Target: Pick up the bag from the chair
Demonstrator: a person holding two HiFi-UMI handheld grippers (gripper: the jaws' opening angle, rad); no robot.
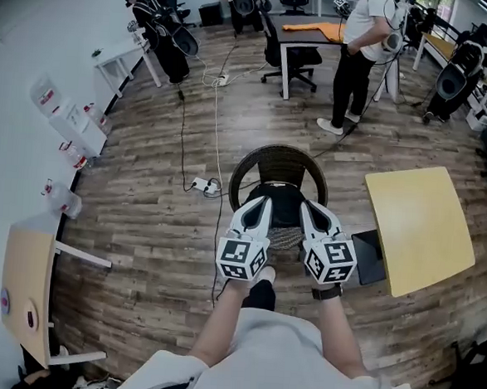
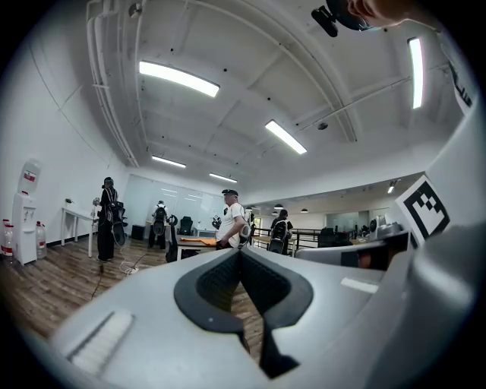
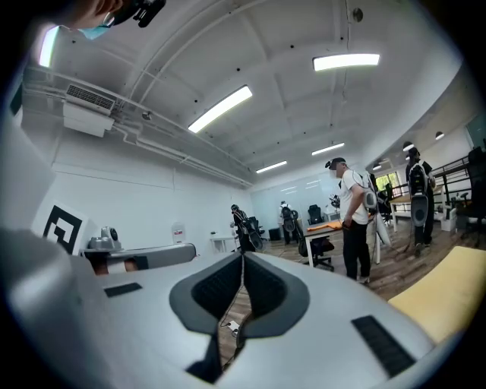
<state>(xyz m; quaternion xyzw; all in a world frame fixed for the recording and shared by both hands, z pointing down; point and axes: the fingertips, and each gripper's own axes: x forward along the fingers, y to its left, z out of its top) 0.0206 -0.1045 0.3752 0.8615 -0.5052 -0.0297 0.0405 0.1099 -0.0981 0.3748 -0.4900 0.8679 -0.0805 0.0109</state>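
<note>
While the round wicker chair (image 1: 279,160) sits on the wood floor with the black bag (image 1: 282,209) on its seat, the left claw (image 1: 260,204) and right claw (image 1: 309,208) hover just over the bag, both pinched closed, totally empty.

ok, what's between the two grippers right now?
In the head view, the black bag on the wicker chair shows in the gap between the left gripper and the right gripper.

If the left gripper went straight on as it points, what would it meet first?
Probably nothing close: the left gripper seems to aim level over the chair; far beyond stands a person.
</note>
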